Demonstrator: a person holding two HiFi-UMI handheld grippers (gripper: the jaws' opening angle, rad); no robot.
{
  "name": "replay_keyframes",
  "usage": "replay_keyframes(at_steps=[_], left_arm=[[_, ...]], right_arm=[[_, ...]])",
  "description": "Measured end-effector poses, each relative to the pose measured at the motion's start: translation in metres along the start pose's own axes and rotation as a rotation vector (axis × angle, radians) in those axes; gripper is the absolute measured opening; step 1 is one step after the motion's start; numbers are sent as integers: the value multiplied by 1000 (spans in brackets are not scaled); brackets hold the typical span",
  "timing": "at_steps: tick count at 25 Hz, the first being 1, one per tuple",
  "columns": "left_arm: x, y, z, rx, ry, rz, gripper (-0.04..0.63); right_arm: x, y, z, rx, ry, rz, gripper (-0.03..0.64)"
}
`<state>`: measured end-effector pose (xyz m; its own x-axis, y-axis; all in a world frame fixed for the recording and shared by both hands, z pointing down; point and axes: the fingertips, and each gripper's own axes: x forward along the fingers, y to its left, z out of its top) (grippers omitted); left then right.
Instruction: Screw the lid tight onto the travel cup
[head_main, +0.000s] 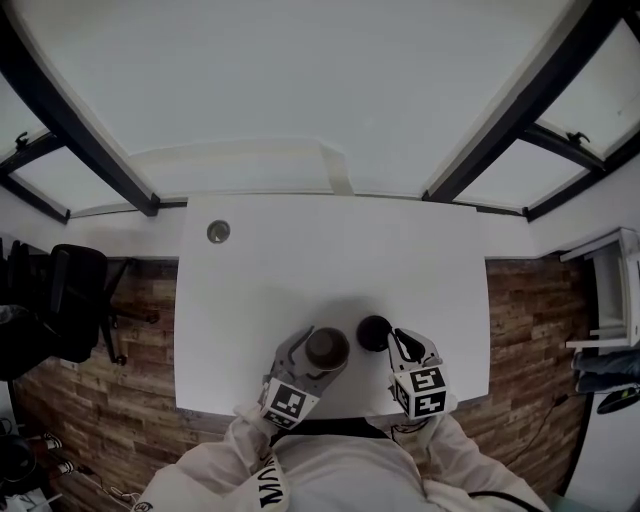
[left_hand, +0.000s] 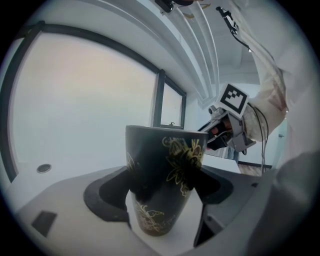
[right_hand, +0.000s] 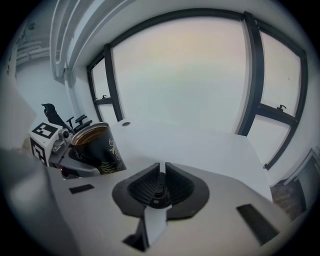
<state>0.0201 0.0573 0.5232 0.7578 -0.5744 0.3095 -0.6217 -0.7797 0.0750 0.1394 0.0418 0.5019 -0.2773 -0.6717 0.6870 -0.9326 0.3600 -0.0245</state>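
The cup (head_main: 326, 346) stands open-topped on the table (head_main: 300, 260), near its front edge. The left gripper (left_hand: 162, 192) has its jaws spread wide around the cup, pads against its sides as far as shows, likely to stop it turning once the screwing starts. The lid (head_main: 374, 332) is just right of the cup and not yet on it. Right of the lid, the right gripper (right_hand: 160, 187) has its jaws closed together, with their tips at the lid. A small dark round part sits between them, but I cannot tell whether it belongs to the lid. The lid is probably kept close so the move onto the cup's rim is short.
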Motion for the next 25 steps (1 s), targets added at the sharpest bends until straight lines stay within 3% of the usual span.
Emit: replay_keyframes(at_steps=[4,14,25], left_arm=[[6,-1,6,43,0,-11,403],[22,8,9,5,-41,-5,403],[20,6,6,10,-35,-8,403]], right_arm=[[7,-7,2,4,1,-22,23],[25,-8,-19,-20,80,0,27],[59,8,-51,-117,244,113,284]])
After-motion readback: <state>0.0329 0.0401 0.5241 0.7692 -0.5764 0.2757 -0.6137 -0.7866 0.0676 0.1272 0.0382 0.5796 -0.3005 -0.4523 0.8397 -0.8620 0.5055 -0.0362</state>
